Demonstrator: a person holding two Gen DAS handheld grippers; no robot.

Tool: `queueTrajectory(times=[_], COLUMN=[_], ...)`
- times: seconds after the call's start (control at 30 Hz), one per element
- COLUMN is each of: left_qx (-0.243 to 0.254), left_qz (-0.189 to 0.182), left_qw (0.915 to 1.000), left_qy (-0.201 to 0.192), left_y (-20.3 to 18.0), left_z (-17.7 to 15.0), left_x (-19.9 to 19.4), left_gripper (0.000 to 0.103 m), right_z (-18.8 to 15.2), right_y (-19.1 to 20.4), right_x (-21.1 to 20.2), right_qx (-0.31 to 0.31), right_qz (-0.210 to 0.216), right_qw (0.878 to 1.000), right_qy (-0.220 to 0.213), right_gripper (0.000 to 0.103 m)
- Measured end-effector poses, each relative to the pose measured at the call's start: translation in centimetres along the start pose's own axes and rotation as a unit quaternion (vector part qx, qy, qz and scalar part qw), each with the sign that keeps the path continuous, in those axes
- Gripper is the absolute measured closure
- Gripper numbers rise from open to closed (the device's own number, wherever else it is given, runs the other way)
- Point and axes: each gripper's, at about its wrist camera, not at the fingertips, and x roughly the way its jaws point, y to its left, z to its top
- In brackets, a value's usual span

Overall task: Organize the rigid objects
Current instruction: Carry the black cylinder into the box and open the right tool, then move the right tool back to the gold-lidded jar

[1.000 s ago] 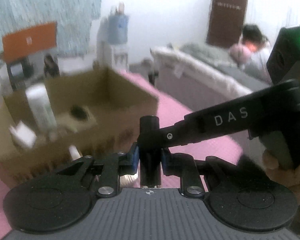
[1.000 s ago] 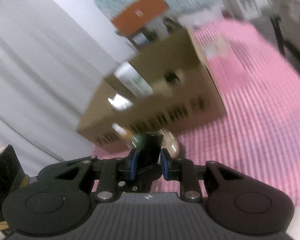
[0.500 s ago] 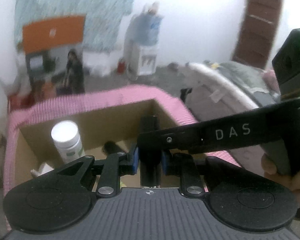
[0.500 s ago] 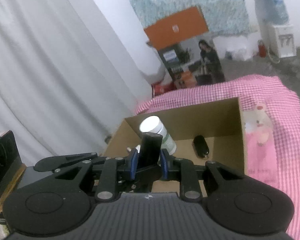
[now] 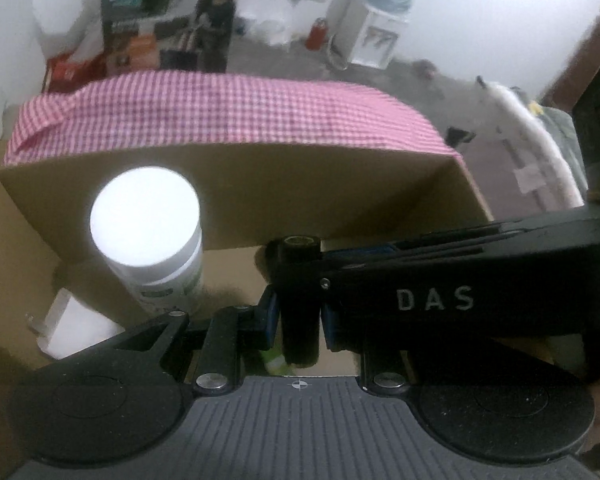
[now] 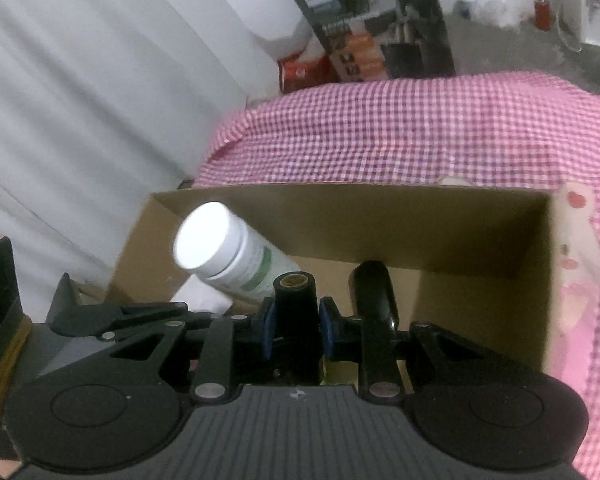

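Note:
A black cylinder (image 5: 300, 256) stands upright between the blue pads of my left gripper (image 5: 298, 316), which is shut on it. My right gripper (image 6: 294, 320) is shut on the same cylinder (image 6: 294, 292); its finger marked DAS (image 5: 436, 296) reaches in from the right in the left wrist view. Both grippers hang over the open cardboard box (image 5: 340, 184) (image 6: 400, 216). Inside it a white-capped bottle with a green label (image 5: 146, 216) (image 6: 224, 252) stands at the left. A black oval object (image 6: 374, 292) lies on the box floor, just right of the cylinder.
A white block (image 5: 72, 328) lies in the box's left corner, and something green (image 5: 274, 360) shows under the left gripper. The box sits on a pink checked cloth (image 6: 380, 136). A clear pouch with pink figures (image 6: 576, 248) lies against the box's right wall. White curtains hang at the left.
Both grippers have carried the black cylinder from the front of the box to above its opening. The views now look down into the box, and the bottle appears much closer.

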Motion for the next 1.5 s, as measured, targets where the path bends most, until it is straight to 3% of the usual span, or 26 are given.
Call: queueTrajectory(times=[0.3,0.4,0.57,0.6,0.67,0.77,0.93,1.13,1.3,1.5], left_qx=[-0.015,-0.01,-0.008,-0.004,0.008,0.027,0.062,0.115,0.153,0.188], left_qz=[-0.011,-0.011,-0.013,-0.014,-0.022,-0.032,-0.046,-0.058,-0.054,-0.041], left_qw=[0.9998,0.9999,0.9997,0.9996,0.9991,0.9974,0.9922,0.984,0.9798,0.977], left_qy=[0.011,0.004,-0.02,-0.024,-0.037,-0.058,-0.098,-0.123,-0.116,-0.091], left_y=[0.3,-0.1,-0.4,-0.5,-0.9,-1.4,-2.3,-3.0,-3.2,-4.0], left_z=[-0.2,-0.3,-0.3,-0.4,-0.9,-2.0,-4.8,-9.8,-14.2,-18.3], left_x=[-0.1,-0.9,-2.7,-3.2,-4.6,-7.0,-10.7,-13.7,-14.1,-11.6], left_gripper=[0.078,0.068,0.042,0.039,0.033,0.022,0.006,0.001,0.0,0.0], right_z=[1.2,1.1,0.9,0.7,0.1,-1.2,-5.0,-11.8,-17.7,-22.9], right_y=[-0.6,-0.6,0.3,0.5,1.0,2.1,3.8,5.0,5.0,4.3], right_x=[3.4,3.5,1.9,1.2,-0.5,-3.5,-9.2,-14.6,-16.5,-14.1], right_qx=[-0.021,-0.021,-0.033,-0.034,-0.038,-0.051,-0.055,-0.042,-0.019,0.024], right_qz=[-0.022,-0.019,-0.021,-0.022,-0.021,-0.021,-0.016,0.006,0.025,0.013], right_qw=[0.999,0.999,0.999,0.999,0.999,0.997,0.99,0.982,0.979,0.982], right_qy=[0.026,0.025,0.003,-0.005,-0.023,-0.061,-0.126,-0.186,-0.202,-0.185], right_gripper=[0.076,0.076,0.073,0.071,0.046,0.041,0.033,0.031,0.031,0.031])
